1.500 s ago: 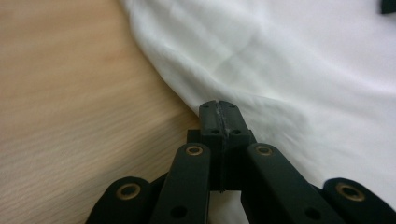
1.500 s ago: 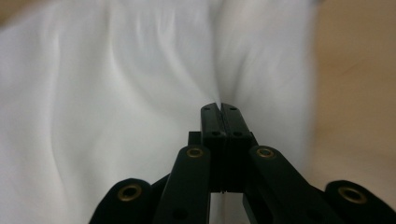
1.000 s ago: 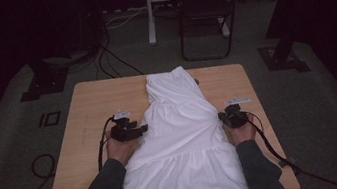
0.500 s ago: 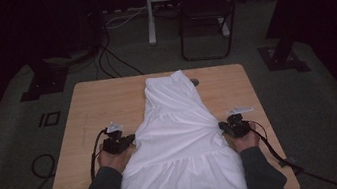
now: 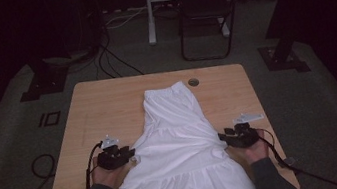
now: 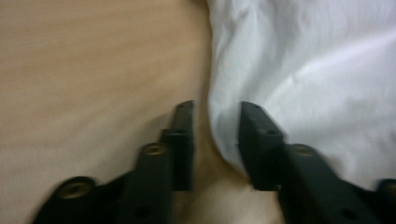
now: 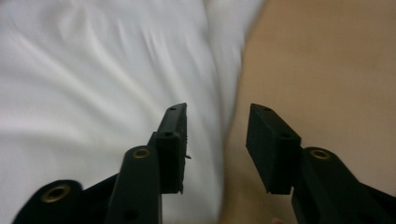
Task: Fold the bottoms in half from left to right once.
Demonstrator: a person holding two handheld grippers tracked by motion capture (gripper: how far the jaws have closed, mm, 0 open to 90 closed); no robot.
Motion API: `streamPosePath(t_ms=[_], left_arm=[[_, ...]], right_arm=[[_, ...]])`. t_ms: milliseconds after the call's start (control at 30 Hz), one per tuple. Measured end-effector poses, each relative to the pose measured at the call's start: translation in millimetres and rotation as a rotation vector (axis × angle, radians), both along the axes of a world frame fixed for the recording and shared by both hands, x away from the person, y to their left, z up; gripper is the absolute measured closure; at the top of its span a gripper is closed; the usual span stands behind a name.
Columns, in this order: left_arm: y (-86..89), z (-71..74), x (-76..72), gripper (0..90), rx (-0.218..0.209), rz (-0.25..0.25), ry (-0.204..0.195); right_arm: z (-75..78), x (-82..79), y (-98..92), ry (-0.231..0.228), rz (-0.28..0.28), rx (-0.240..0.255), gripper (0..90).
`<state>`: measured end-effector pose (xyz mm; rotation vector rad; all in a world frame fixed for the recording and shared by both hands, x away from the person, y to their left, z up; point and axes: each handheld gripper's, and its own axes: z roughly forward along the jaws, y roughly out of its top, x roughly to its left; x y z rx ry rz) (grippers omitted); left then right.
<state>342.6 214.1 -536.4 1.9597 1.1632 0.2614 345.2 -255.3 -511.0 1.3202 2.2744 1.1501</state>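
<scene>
Now, in the high view, I am holding my left claw (image 5: 126, 156) and my right claw (image 5: 227, 136) at either side of the white garment (image 5: 179, 143), which is lying lengthwise down the middle of the surface (image 5: 108, 108) and spilling over its near edge. Both claws have just been opening.

In the left gripper view, my left claw (image 6: 212, 140) is standing partly open with the garment's (image 6: 303, 70) edge lying loose in the gap, not pinched. If I am closing carelessly here, I am risking catching only a thin fold that slips out, or scraping the bare wood.

In the right gripper view, my right claw (image 7: 217, 140) is likewise part open, straddling the cloth's (image 7: 93, 70) edge, gripping nothing. Uneven grabs could be skewing or bunching the garment.

I am seeing no brand, label or readable writing.
</scene>
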Motion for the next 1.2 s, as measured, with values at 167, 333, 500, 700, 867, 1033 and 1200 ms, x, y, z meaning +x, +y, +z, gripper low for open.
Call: streamPosePath(t_ms=[167, 333, 500, 700, 867, 1033, 1200], left_arm=[[-8.8, 7.3, 16.7, 52.4, -0.032, -0.022, -0.012], [-30.2, -3.3, 34.0, 50.5, 0.025, -0.046, 0.04], [-32.0, -3.4, 31.7, 88.9, 0.052, -0.068, 0.043], [-37.9, 1.1, 26.8, 85.7, 0.083, -0.104, 0.044], [-36.1, 16.6, 34.8, 52.9, 0.061, -0.079, -0.004], [-48.5, 42.3, 59.2, 45.4, 0.014, -0.058, -0.065], [-82.7, 21.4, 86.2, 43.3, 0.057, -0.07, 0.016]], right_arm=[[14.8, 43.7, 27.7, -0.025, 0.03, 0.029, 53.3], [-4.1, 79.3, 56.7, 0.045, 0.049, 0.033, 49.3], [-7.6, 83.3, 66.2, 0.023, 0.017, 0.008, 88.2], [11.0, 79.6, 49.0, -0.097, -0.08, -0.026, 87.8], [-23.0, 88.5, 50.8, 0.01, -0.069, -0.071, 85.8], [-29.3, 90.5, 49.9, 0.035, -0.073, -0.046, 85.1], [-29.7, 90.6, 49.2, 0.035, -0.069, -0.044, 84.8]])
